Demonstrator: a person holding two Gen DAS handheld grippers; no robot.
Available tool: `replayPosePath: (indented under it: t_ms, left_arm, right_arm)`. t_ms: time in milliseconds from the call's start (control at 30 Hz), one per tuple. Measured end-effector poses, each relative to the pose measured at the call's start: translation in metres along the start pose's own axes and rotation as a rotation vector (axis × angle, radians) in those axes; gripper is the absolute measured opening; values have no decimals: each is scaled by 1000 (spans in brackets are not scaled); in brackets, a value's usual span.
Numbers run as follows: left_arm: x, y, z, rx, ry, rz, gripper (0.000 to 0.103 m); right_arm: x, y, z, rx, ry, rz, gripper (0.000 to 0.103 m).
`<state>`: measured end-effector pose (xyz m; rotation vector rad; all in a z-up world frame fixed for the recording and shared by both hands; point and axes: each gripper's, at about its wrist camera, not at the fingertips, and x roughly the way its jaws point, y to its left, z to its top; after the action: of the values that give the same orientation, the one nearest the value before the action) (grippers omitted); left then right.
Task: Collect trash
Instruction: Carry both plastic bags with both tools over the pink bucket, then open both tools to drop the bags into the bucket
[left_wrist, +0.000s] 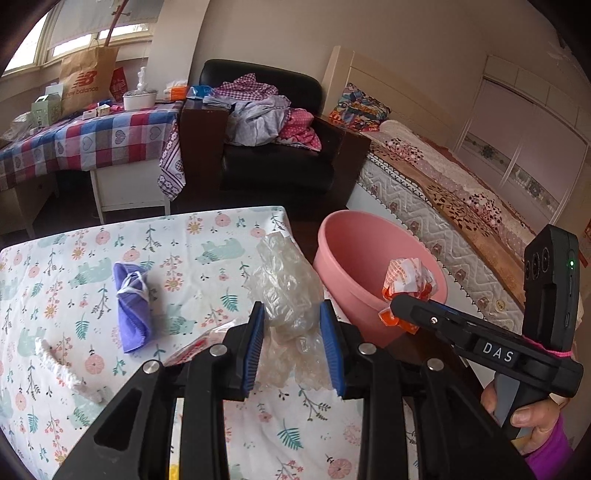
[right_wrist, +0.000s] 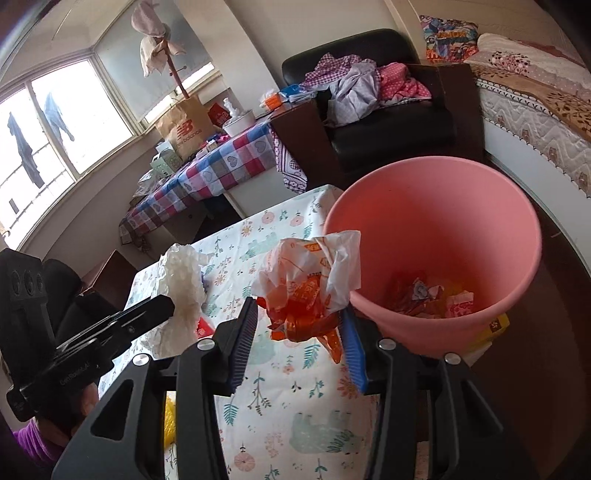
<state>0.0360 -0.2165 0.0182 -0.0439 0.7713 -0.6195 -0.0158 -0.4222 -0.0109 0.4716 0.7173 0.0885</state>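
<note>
Clear crumpled plastic film clamped between pads of left gripper, held over floral tablecloth just beside pink bin. Orange-and-white wrapper pinched in right gripper, at near rim of same bin, wrappers already inside. Farther left of bin on cloth: folded purple mask.

You're in a lived-in bedroom at home: a quilted bed ahead-right of your gripper, a black armchair heaped with clothes, a wardrobe behind.
</note>
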Motion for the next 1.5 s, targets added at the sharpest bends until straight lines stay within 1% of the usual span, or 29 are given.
replayPosePath:
  t_ms: [167, 367, 600, 733, 1033, 1100, 1167, 1200, 1333, 1500]
  left_arm:
    - [20, -22, 4, 45, 22, -31, 30]
    - [34, -40, 17, 82, 13, -78, 30]
    - [50, -59, 31, 110, 17, -123, 30]
    - [63, -71, 37, 124, 29, -147, 30]
    - [97, -91, 38, 171, 61, -156, 31]
    - [104, -92, 39, 169, 71, -153, 32]
    - [110, -92, 39, 160, 77, -141, 35]
    - [112, -91, 39, 153, 79, -142, 35]
    - [113, -89, 40, 146, 75, -138, 41]
    - [104, -84, 44, 133, 60, -145, 41]
  right_arm:
    - [-7, -25, 6, 40, -30, -54, 45]
    - [-14, -53, 14, 89, -62, -111, 45]
    - [-12, -70, 19, 111, -67, -137, 45]
    - [-6, -73, 20, 110, -57, -145, 45]
    - [7, -84, 20, 124, -39, -191, 45]
    - [9, -86, 21, 121, -39, -205, 45]
    - [11, -88, 22, 121, -36, -219, 45]
    - [11, -89, 22, 128, -37, -222, 47]
    - [11, -94, 24, 152, -47, -211, 47]
    - [10, -95, 26, 156, -40, -216, 47]
